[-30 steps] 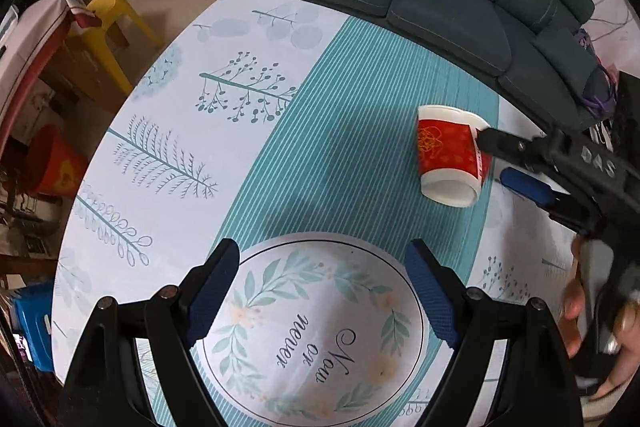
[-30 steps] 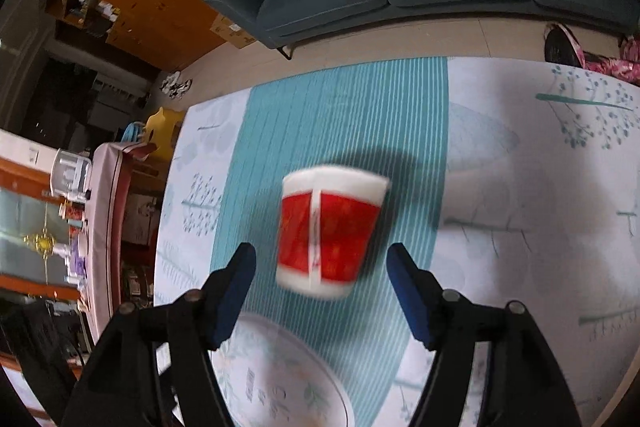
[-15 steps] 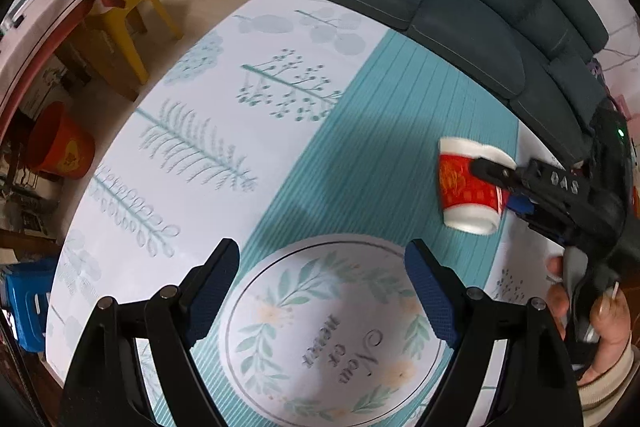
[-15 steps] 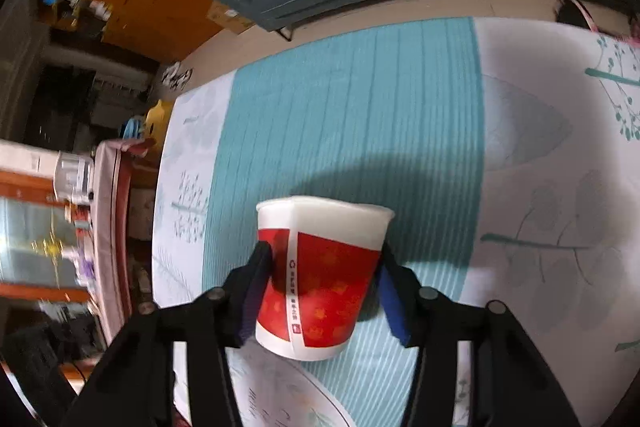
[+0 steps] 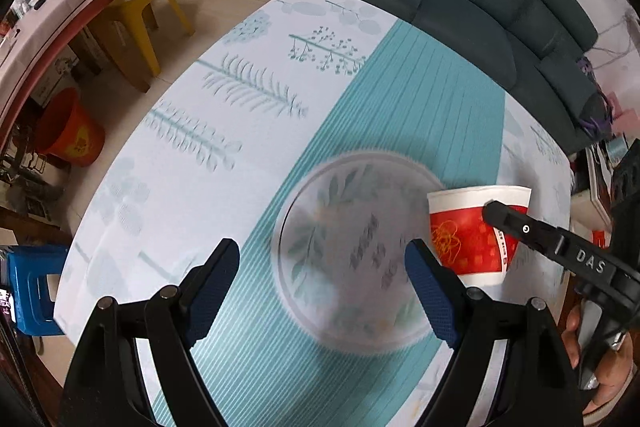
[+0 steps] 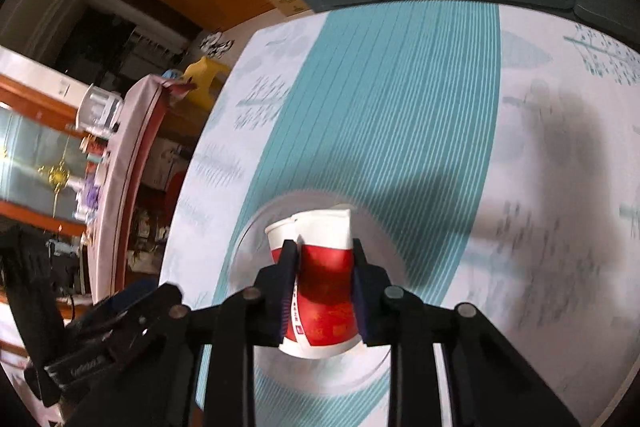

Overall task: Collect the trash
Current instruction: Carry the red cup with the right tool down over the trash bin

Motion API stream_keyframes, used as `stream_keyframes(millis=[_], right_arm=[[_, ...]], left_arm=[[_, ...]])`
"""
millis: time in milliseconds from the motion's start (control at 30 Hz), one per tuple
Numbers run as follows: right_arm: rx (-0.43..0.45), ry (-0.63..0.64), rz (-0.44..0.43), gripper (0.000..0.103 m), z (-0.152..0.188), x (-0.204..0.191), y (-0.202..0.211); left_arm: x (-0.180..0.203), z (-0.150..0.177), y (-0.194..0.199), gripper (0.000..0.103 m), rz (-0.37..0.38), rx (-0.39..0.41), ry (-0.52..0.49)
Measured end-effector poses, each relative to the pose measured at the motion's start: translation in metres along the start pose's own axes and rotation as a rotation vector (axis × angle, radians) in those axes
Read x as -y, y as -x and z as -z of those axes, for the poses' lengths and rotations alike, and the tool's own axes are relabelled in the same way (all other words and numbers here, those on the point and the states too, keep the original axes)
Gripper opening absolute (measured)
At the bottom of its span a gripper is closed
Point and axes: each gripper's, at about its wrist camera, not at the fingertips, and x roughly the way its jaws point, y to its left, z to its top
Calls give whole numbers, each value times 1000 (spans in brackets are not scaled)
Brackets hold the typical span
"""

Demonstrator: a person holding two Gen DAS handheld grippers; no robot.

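We hold the paper cup (image 6: 326,283) in our right tongs (image 6: 322,287), whose jaws have just been closing; their pads now press on both sides of the cup and have squashed it, so the wall is creased and the white rim is pinched into a fold instead of a round mouth. The cup is red through the middle, with a white band at the rim and another at the base, a gold scribbled emblem and small gold squares on the red, and a narrow white seam strip with tiny red print that we cannot read. It sits upright between the pads, above the round leaf-wreath medallion printed on the cloth of the bench (image 6: 400,115). Whether its base touches the cloth we cannot tell.

From the left wrist view the same cup (image 5: 468,239) appears at the right, with one black finger of the right tongs (image 5: 532,231) laid across its red band, and part of the hand (image 5: 600,363) that carries them at the lower right edge. Our left tongs (image 5: 322,283) are released, jaws spread wide with nothing between them, hovering over the blurred medallion on the bench (image 5: 248,99). The cup is just beside the left tongs' right finger.
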Motion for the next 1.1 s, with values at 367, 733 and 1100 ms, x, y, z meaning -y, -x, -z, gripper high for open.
stream_keyframes(millis=[367, 733, 1100], right_arm=[[55, 38, 22, 25, 119, -65, 54], [224, -61, 132, 24, 264, -145, 84], [272, -155, 240, 24, 378, -197, 69]], left_arm=[[-46, 87, 63, 83, 73, 34, -91], [-120, 170, 118, 83, 166, 83, -262], [-168, 255, 116, 83, 160, 35, -367]])
